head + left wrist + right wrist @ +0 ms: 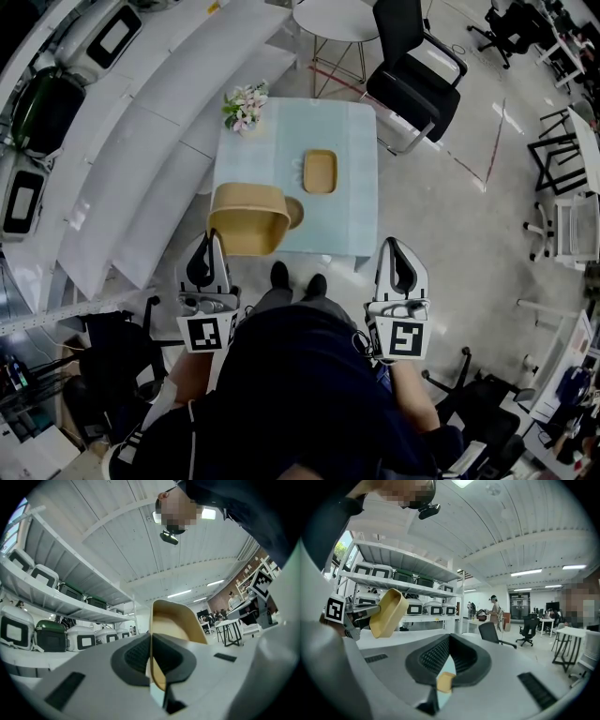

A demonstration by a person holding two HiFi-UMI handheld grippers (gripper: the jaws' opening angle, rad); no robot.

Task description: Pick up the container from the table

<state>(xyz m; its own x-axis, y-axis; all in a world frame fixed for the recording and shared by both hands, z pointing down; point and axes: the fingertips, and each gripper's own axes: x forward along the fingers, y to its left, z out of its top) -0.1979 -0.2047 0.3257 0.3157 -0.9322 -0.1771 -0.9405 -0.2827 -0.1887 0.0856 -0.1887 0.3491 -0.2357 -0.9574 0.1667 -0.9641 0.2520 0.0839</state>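
2 claws: the left claw (212, 238) pinches the tan container (248, 220) by its rim, center left; the right claw (394, 246) is closed, empty, well apart.

- At the far left corner of the table (361, 141): flowers (246, 106).
- At its middle: a tray (320, 171).
- Over its near left corner: the container (248, 217).
- Beyond its far right corner: a chair (412, 75).
- Along the left: shelves (141, 122).
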